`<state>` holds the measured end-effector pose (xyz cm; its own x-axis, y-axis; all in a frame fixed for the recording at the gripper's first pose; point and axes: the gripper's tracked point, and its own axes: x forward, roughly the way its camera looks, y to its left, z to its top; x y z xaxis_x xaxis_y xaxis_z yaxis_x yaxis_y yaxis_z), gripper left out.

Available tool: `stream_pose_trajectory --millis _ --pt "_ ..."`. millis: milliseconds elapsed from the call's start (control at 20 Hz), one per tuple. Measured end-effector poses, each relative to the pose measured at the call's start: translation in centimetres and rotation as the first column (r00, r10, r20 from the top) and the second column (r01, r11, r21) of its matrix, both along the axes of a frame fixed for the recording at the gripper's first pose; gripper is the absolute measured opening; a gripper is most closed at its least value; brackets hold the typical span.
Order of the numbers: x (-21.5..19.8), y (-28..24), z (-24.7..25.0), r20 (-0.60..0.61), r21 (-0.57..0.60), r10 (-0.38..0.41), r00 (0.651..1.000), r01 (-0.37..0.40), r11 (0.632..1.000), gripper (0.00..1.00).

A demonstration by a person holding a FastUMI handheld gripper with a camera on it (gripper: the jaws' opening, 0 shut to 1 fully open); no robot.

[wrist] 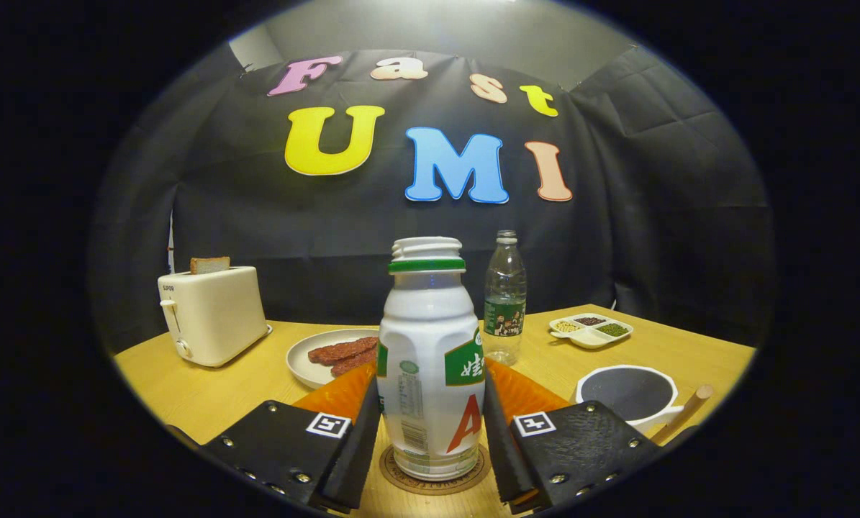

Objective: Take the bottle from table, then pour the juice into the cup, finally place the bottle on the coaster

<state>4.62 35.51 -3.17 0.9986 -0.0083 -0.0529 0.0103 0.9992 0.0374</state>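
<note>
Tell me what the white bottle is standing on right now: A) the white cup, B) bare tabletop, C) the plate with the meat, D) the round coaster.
D: the white bottle stands upright on the round coaster, between the gripper fingers.

My claw level, low over counter, fingers spread either side (contact unclear).

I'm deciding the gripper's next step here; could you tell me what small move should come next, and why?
Probably open the jaws and back the gripper away. The white bottle stands upright on the round coaster between the jaws, which sit close against its sides, with the cup beyond to the right, so the placing looks done.
</note>
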Motion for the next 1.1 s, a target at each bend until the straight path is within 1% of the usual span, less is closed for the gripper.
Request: stream_pose_trajectory --millis 50,100,150,250,300,450,650,850,900,950,1050,1100 --pt "-0.1 0.1 0.0 0.002 0.019 0.01 1.0 -0.01 1.0 0.72" --pt "-0.2 0.1 -0.2 0.001 0.039 0.01 1.0 -0.01 0.999 0.73" --pt "-0.2 0.1 -0.2 0.003 0.055 0.019 1.0 -0.02 0.998 0.8" --pt "-0.5 -0.3 -0.1 0.003 0.054 0.007 1.0 -0.007 0.999 0.93" --pt "-0.7 -0.4 0.3 0.009 0.051 0.007 1.0 -0.007 0.999 0.95" --pt "-1.1 -0.1 1.6 0.027 0.041 0.039 0.999 -0.04 0.998 0.97" --pt "-2.8 0.3 4.2 0.036 0.036 0.084 0.996 -0.085 0.996 0.98" --pt "-5.7 0.2 8.3 0.063 0.013 0.127 0.99 -0.128 0.992 0.98" --pt "-5.8 0.1 9.5 0.064 0.011 0.147 0.987 -0.148 0.989 0.98" --pt "-6.7 0.4 10.6 0.063 0.008 0.174 0.983 -0.175 0.985 0.98" --pt "-8.2 0.4 12.5 0.055 -0.035 0.202 0.978 -0.2 0.979 0.97" --pt "-8.9 0.0 13.3 0.059 -0.066 0.199 0.978 -0.195 0.979 0.98"
